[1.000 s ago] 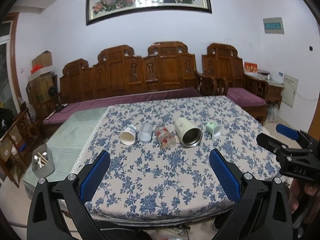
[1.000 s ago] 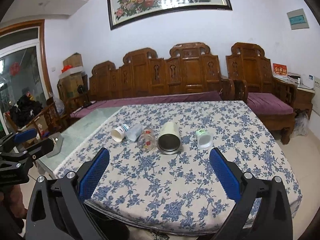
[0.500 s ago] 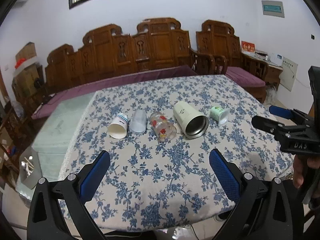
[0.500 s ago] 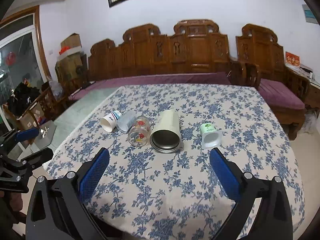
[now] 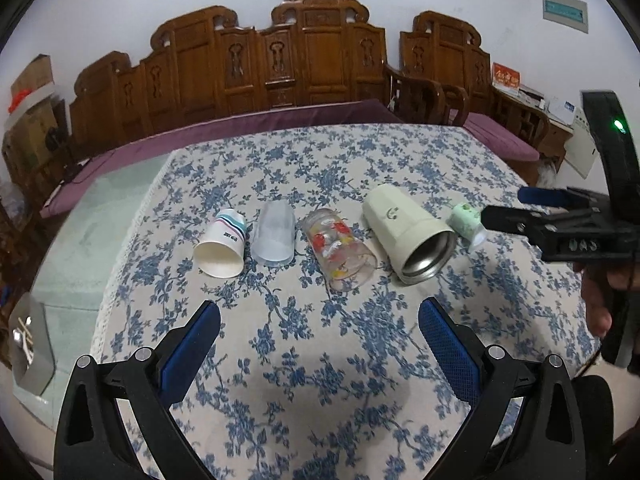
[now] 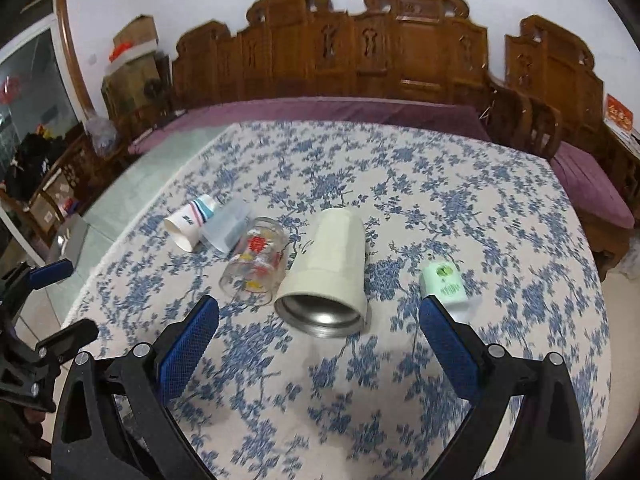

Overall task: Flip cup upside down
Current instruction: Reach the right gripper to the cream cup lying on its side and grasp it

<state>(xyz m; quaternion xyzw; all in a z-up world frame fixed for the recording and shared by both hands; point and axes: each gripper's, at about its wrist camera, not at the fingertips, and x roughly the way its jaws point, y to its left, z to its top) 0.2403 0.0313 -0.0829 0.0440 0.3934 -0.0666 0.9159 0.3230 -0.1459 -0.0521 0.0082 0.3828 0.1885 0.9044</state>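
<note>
Floral tablecloth (image 5: 320, 360), carved sofa (image 5: 304, 60) behind. 5 cups lie on their sides ahead of both jaws, none flipped yet. Right gripper (image 6: 319, 322), jaws wide apart, frames the tumbler (image 6: 326, 272); glass (image 6: 256, 264) crowds its left jaw, green cup (image 6: 442, 282) its right. Left gripper (image 5: 319, 326) hangs open, empty.

A floral-clothed table (image 5: 320, 168) carries 5 cups (image 5: 408, 232) on their sides.
</note>
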